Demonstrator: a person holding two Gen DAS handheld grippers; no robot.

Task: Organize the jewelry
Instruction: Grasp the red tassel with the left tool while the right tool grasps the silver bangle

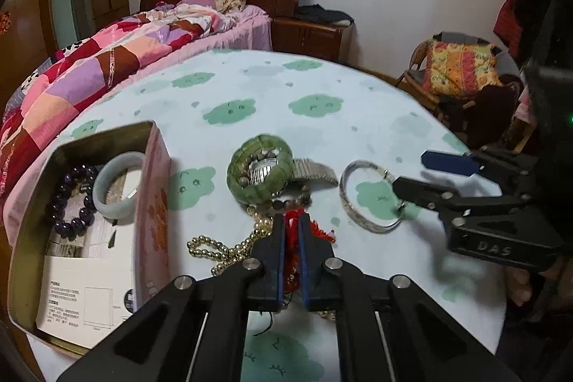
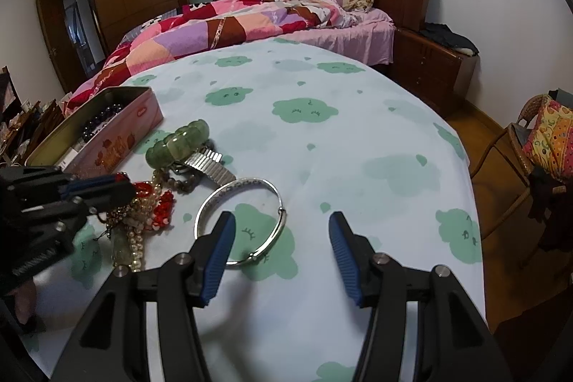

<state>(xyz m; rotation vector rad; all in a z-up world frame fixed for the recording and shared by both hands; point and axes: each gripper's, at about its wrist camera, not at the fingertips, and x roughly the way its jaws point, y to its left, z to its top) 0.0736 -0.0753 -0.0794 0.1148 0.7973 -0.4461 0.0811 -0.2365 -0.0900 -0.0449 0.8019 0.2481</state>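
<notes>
Nearest, the left gripper (image 1: 292, 221) has its jaws clamped together on a red tasselled cord ornament (image 1: 318, 231) that lies in the tangle of jewelry on the counter (image 1: 250, 85), which wears a pale cloth printed with green clouds. Just beside those jaws, to their left, runs a string of small golden beads (image 1: 211, 246), and pearl-like beads lie among the red threads, so the lift will likely drag neighbours along; a slow, straight rise with a pause to let strands drop off seems wise. Just beyond the jaw tips sits a chunky green stone bracelet (image 1: 259, 172) resting on a silver stretch watch band (image 1: 315, 171), with dull brown beads under it. The open rectangular pink tin (image 1: 157, 203) stands to the left of the jaws and a little beyond; it already holds a dark purple bead bracelet (image 1: 71, 199) and a pale jade bangle (image 1: 116, 183), so the red piece should travel leftward, over the tin's wall, and be released low. The right gripper (image 2: 283, 238) has its jaws apart and empty, its left pad over the near rim of a thin silver bangle (image 2: 238, 221), the other jaw well to the right of it; it should close only once the rim sits squarely between both pads. A bed with a patchwork quilt (image 1: 89, 70) lies farthest off.
</notes>
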